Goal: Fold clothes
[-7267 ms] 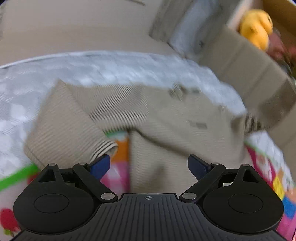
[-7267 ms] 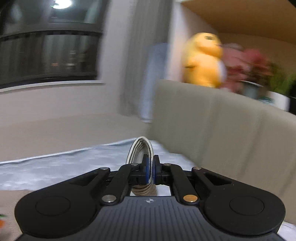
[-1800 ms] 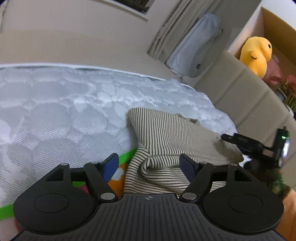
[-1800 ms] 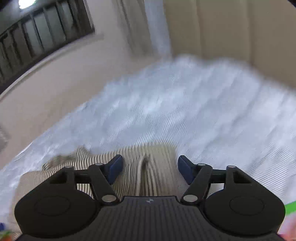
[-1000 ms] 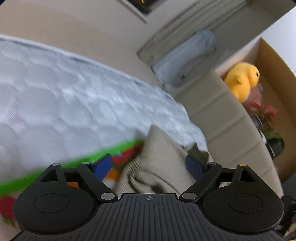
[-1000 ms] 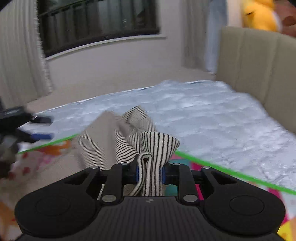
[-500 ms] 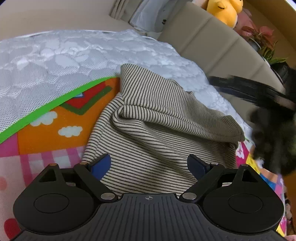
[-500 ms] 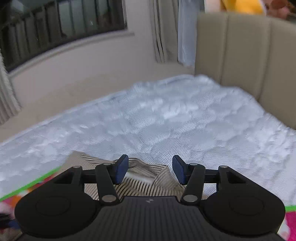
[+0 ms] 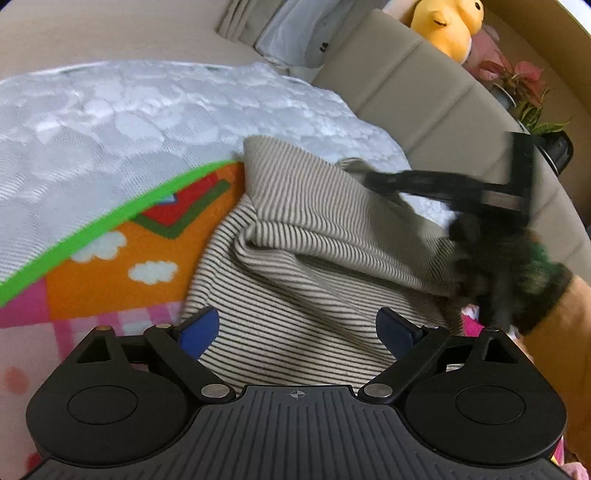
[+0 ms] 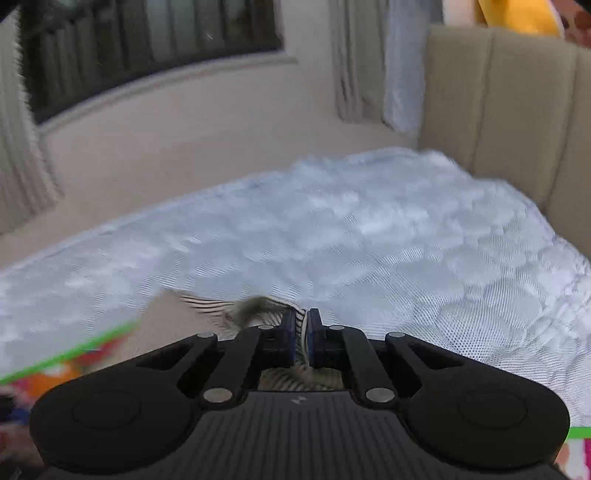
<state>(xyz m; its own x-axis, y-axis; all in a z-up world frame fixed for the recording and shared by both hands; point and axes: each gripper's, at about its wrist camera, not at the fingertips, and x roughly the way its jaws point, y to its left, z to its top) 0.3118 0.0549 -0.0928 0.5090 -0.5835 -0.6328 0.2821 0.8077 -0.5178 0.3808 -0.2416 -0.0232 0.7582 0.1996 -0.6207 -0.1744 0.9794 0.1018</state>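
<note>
The left tongs are matte black, with a ribbed centre plate marked by a small crosshair, two round housings at the sides, angled link arms on silver rivets and brass screws, and blue pads on the fingertips. The right tongs are built alike, black with silver rivets and blue pads. A dark fuzzy cuff with a green tint covers the wrist behind them.

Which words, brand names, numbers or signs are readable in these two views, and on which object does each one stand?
No readable text in either view.
Left gripper body: a small round crosshair sign, no letters.
Right gripper body: a small pale mark, too blurred to read.
Grey bag by the curtain: small dark marks, too small to read.
</note>
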